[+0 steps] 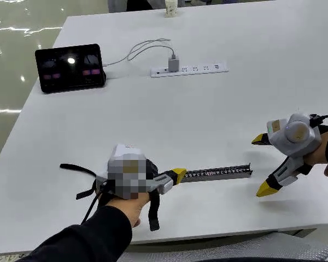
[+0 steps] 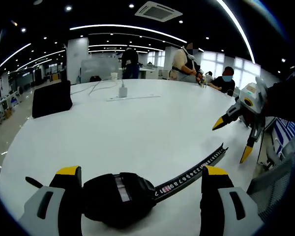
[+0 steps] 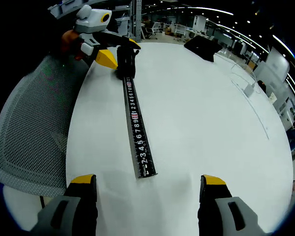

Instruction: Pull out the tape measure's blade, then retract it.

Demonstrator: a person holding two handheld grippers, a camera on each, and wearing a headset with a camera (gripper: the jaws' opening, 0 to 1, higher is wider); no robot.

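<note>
Left gripper (image 2: 141,171) held low, jaws parted around black tape-measure case (image 2: 119,199) — its numbered blade (image 3: 136,123) ends before right gripper (image 3: 148,179), jaws wide and empty.

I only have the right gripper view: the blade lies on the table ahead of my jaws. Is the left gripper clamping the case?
Observer: No. The left gripper view shows the left gripper open around the black case, with a gap on the blade side.
Operator: Anything trailing from that case?
Observer: Yes. In the head view a black strap lies on the table, away from the blade.
Operator: Is my gripper touching the blade's tip?
Observer: No. The head view shows the right gripper open, off to the right of the tip.
</note>
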